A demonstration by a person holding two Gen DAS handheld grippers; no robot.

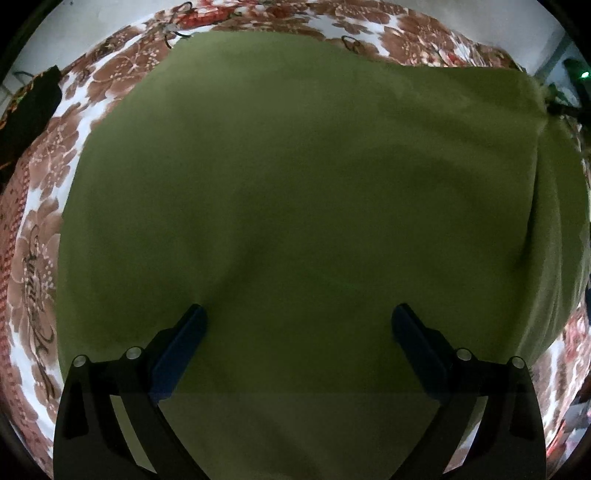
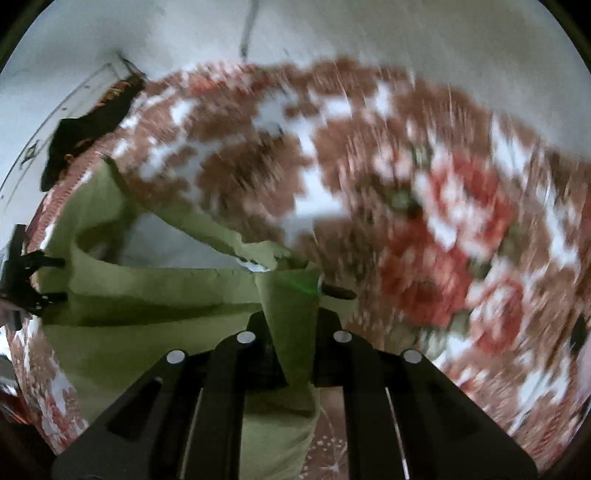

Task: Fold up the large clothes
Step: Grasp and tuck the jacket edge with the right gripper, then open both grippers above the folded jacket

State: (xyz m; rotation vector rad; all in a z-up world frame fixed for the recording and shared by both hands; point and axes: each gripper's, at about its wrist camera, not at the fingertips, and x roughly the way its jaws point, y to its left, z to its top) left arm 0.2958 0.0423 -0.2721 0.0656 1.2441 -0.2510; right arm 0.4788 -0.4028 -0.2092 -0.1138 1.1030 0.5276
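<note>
The green garment [image 1: 295, 184] lies spread over a bed cover [image 1: 40, 236] printed with brown and red flowers on white. In the left wrist view the garment fills most of the frame, largely flat with shallow creases, and a fold line runs down its right side. The cover shows around its top, left and lower right edges.

The left gripper [image 1: 298, 314] points steeply down over the garment. Its jaws stand wide apart with nothing between them; only flat cloth shows in the gap. Whether the tips touch the cloth cannot be told.

The right gripper [image 2: 291, 317] has its jaws clamped on a strip of the garment [image 2: 147, 288]. The strip runs up between the two jaws and out past the tips. From there the cloth stretches to the left in a raised band, with a paler inner layer showing under the lifted edge. The cover to the right [image 2: 443, 229] is smeared by motion blur.

A dark object [image 2: 85, 136] lies at the far left edge of the bed, near a pale wall [image 2: 369, 33]. The left gripper shows at the left edge of the right wrist view [image 2: 26, 280].
</note>
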